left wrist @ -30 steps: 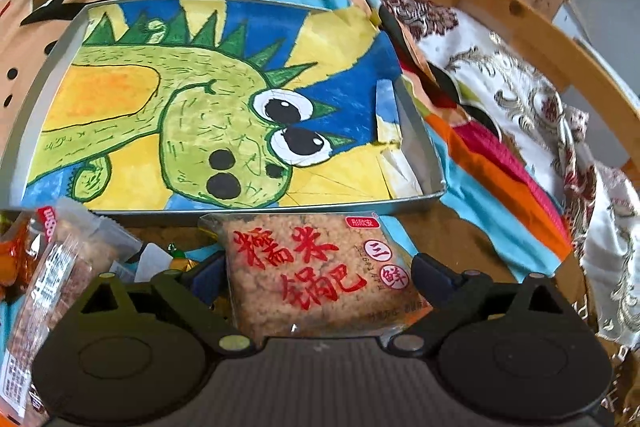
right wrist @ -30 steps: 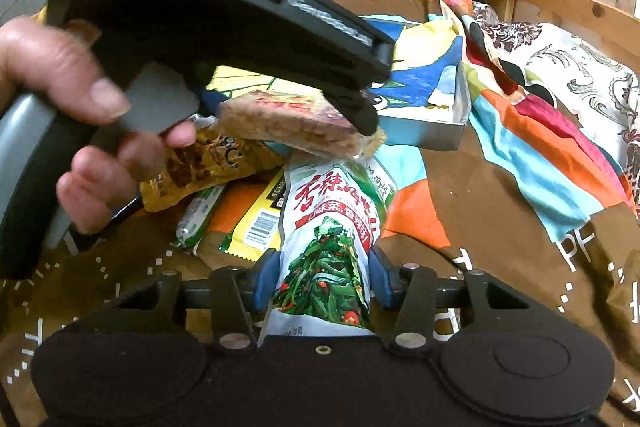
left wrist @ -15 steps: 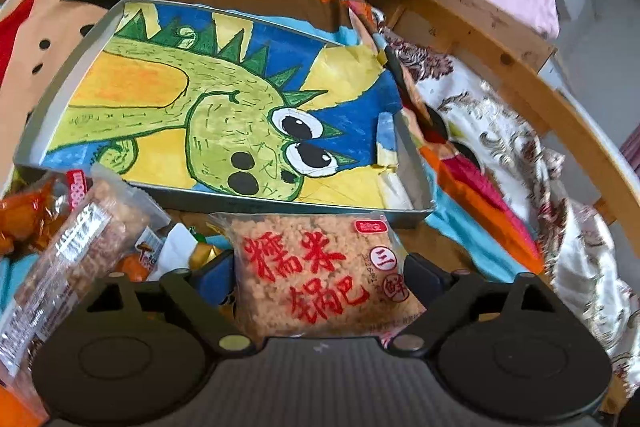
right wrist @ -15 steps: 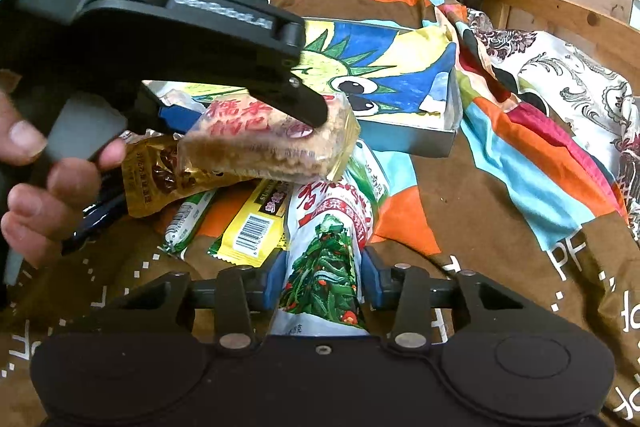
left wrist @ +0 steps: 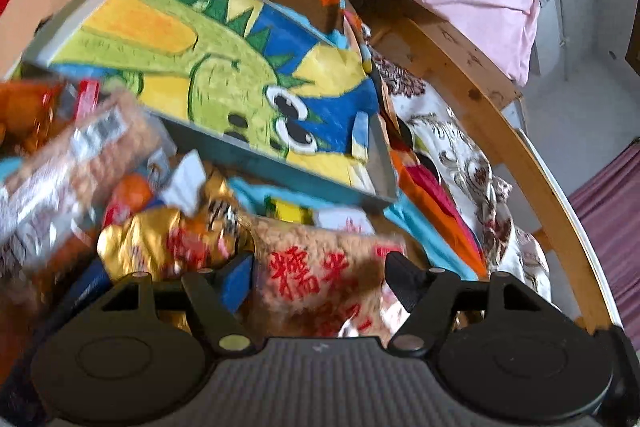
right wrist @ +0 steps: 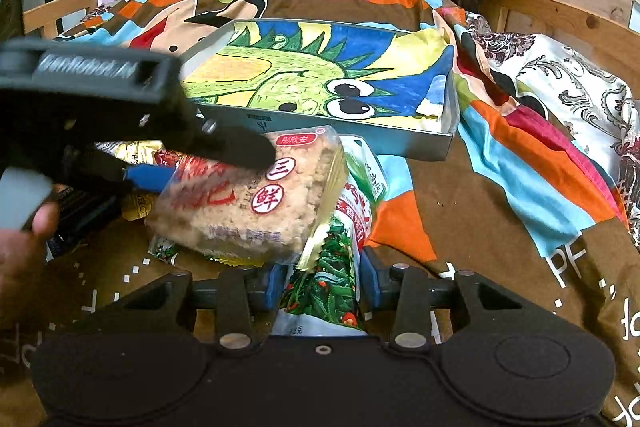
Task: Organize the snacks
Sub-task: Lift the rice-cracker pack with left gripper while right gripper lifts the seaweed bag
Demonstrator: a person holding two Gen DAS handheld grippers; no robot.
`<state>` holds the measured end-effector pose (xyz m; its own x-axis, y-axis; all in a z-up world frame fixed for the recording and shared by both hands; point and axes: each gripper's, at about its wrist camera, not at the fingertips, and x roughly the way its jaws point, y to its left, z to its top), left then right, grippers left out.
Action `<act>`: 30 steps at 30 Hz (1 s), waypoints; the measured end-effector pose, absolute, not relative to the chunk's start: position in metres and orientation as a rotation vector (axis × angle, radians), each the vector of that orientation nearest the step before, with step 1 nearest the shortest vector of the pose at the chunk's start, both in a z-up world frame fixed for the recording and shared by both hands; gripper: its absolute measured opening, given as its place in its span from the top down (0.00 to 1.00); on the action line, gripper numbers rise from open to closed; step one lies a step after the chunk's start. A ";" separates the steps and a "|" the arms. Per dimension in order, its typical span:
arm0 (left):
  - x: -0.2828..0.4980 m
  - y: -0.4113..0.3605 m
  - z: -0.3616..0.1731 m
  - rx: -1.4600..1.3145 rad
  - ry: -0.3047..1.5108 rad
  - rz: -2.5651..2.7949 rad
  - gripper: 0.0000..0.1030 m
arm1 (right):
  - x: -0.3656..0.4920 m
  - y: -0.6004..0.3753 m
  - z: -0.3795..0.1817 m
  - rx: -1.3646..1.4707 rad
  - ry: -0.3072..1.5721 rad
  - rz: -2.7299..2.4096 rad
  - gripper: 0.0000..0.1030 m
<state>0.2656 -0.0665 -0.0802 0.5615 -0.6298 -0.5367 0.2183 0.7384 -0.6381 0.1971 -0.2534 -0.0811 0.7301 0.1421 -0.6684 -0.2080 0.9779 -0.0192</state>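
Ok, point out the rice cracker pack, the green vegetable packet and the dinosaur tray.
rice cracker pack (right wrist: 256,211): right wrist view, on its clear front face.
green vegetable packet (right wrist: 324,291): right wrist view, on the printed greens.
dinosaur tray (right wrist: 344,137): right wrist view, on its grey near wall.

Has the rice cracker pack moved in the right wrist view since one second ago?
Yes. The rice cracker pack has come down and toward the camera, away from the dinosaur tray; it now covers the top of the green snack bag.

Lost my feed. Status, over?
Left hand-held gripper closing on rice-cracker pack. Right hand-held gripper grips green vegetable packet. Tray ahead, empty.
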 end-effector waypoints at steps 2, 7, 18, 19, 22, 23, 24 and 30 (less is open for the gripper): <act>0.261 -0.064 -0.083 -0.546 0.845 -0.545 0.27 | 0.197 -0.253 -0.081 -0.104 0.728 0.195 0.60; 0.257 -0.065 -0.080 -0.543 0.854 -0.585 0.09 | 0.195 -0.251 -0.081 -0.139 0.727 0.210 0.61; 0.251 -0.080 -0.074 -0.386 0.863 -0.656 0.02 | 0.201 -0.262 -0.081 -0.095 0.744 0.240 0.60; 0.249 -0.080 -0.075 -0.393 0.853 -0.654 0.02 | 0.201 -0.262 -0.081 -0.089 0.746 0.241 0.60; 0.245 -0.082 -0.079 -0.381 0.822 -0.654 0.01 | 0.201 -0.263 -0.081 -0.086 0.747 0.242 0.60; 0.244 -0.081 -0.079 -0.379 0.815 -0.658 0.01 | 0.201 -0.263 -0.081 -0.088 0.746 0.242 0.60; 0.243 -0.080 -0.079 -0.383 0.810 -0.662 0.01 | 0.201 -0.263 -0.081 -0.092 0.746 0.241 0.60; 0.244 -0.063 -0.087 -0.540 0.826 -0.656 0.23 | 0.202 -0.264 -0.081 -0.082 0.743 0.240 0.60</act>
<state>0.2436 -0.0634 -0.0874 0.5056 -0.7113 -0.4883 0.3148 0.6790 -0.6632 0.2015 -0.2635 -0.0814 0.7106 0.1875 -0.6782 -0.2456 0.9693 0.0106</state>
